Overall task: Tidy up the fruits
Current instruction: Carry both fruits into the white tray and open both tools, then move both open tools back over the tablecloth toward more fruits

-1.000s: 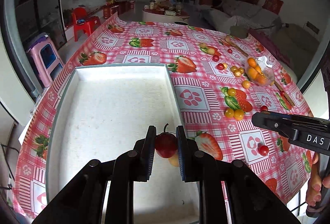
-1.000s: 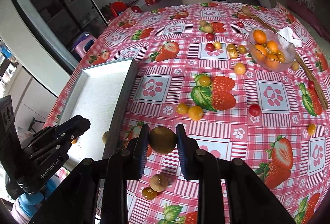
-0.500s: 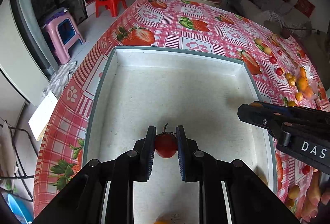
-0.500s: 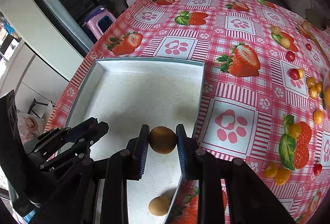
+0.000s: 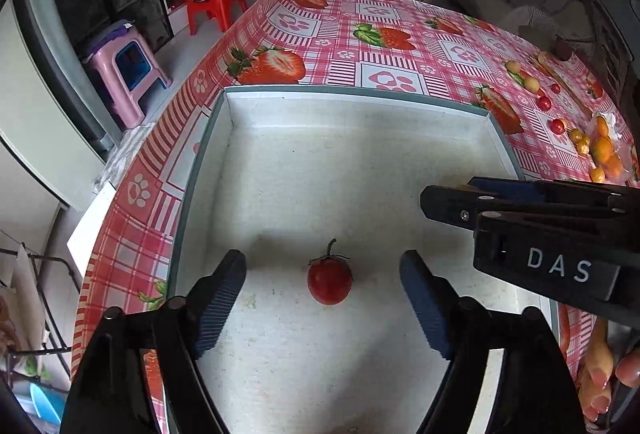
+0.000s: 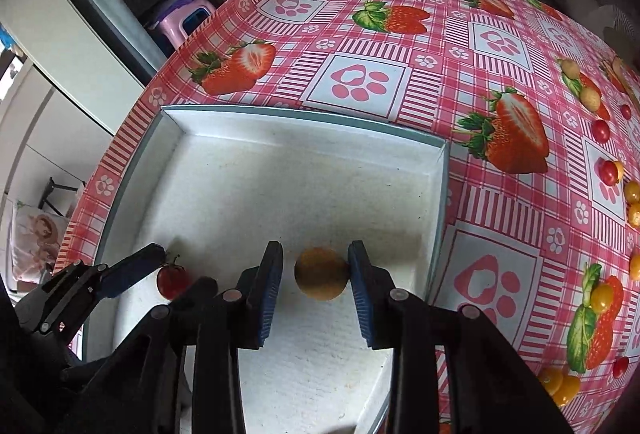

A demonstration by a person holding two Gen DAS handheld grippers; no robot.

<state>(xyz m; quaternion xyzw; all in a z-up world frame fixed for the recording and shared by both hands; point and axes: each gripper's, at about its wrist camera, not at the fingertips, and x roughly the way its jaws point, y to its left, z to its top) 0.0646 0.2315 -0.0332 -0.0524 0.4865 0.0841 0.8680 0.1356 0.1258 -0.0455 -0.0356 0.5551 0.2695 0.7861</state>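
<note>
A white tray (image 5: 360, 102) with a grey rim lies on the strawberry tablecloth. My left gripper (image 5: 324, 286) is open over the tray; a red cherry tomato (image 5: 330, 280) with a green stem rests on the tray floor between its fingers, touching neither. My right gripper (image 6: 316, 274) is over the tray (image 6: 280, 122) too, jaws partly open around a brown round fruit (image 6: 321, 273); a gap shows on the left side and the right pad touches or nearly touches it. The tomato (image 6: 172, 281) and left gripper (image 6: 120, 280) show at left in the right wrist view.
Loose cherry tomatoes (image 6: 608, 172), yellow fruits (image 6: 632, 192) and pale fruits (image 6: 590, 98) lie on the cloth right of the tray. A bag of oranges (image 5: 604, 150) sits at far right. The table edge drops off left; a pink stool (image 5: 128, 70) stands below.
Both grippers moved further over the tray and lowered. My left gripper opened and let the tomato go onto the tray floor. My right gripper's jaws widened around the brown fruit.
</note>
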